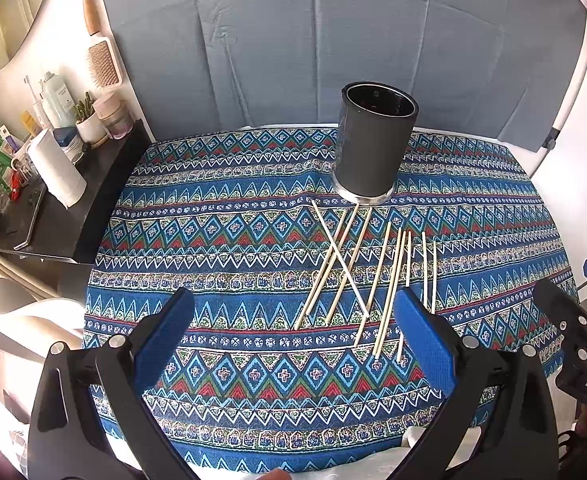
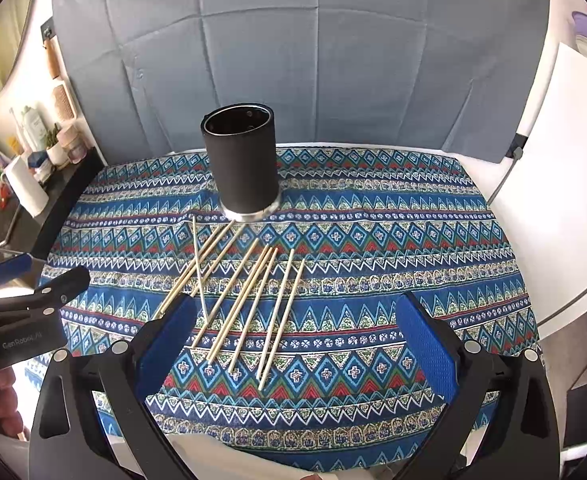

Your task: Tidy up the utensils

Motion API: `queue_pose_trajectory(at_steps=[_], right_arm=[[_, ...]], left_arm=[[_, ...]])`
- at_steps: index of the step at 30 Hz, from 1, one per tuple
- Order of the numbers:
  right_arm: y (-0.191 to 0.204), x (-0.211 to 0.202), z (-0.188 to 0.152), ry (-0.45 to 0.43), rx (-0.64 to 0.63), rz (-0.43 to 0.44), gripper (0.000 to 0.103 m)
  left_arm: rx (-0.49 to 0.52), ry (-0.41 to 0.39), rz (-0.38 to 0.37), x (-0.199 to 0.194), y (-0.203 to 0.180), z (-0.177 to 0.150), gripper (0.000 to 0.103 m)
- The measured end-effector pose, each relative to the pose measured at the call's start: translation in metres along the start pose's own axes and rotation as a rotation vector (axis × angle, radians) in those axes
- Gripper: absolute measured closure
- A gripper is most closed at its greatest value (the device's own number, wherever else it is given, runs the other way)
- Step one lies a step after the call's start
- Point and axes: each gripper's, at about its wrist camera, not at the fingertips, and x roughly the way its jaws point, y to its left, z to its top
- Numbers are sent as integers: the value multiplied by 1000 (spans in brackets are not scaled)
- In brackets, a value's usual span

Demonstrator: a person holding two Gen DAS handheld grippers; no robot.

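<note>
Hovering low over the near edge of the desk, the left gripper (image 1: 295,320) has its blue-padded fingers (image 1: 423,344) spread wide with nothing between them, and the right gripper (image 2: 295,322) is set the same way, wide apart and empty. In the right wrist view the left gripper shows at the left edge, apart from the sticks.

Under both lies the blue patterned cloth with zigzag and diamond bands (image 1: 233,248), spread over the desk.

Just beyond the fingertips, the pale thin wooden chopsticks (image 1: 385,280) lie loose on the cloth in a scattered fan, most running roughly from near to far. Toward the left of the group several cross one another, one whiter stick lying slantwise over the others; the ones to the right lie nearly parallel and apart. In the left wrist view the right finger of the left gripper hides the near ends of a few sticks.

Behind the sticks, the dark grey cylindrical utensil holder with a silver base ring (image 1: 373,148) stands upright on the cloth, its open mouth dark inside. The far tips of two or three sticks reach right up to its base.

Farther back a creased grey-blue fabric backdrop (image 1: 333,40) hangs behind the desk. A white roll of paper towel (image 1: 55,172) stands on a dark side shelf to the left.
</note>
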Motion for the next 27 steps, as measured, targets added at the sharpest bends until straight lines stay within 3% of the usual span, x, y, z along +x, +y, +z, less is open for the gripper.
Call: queue_pose_trajectory(at_steps=[27], right_arm=[[3,7,3,18,-14,17,7]], left_arm=[[16,13,12,4,-4,2,6]])
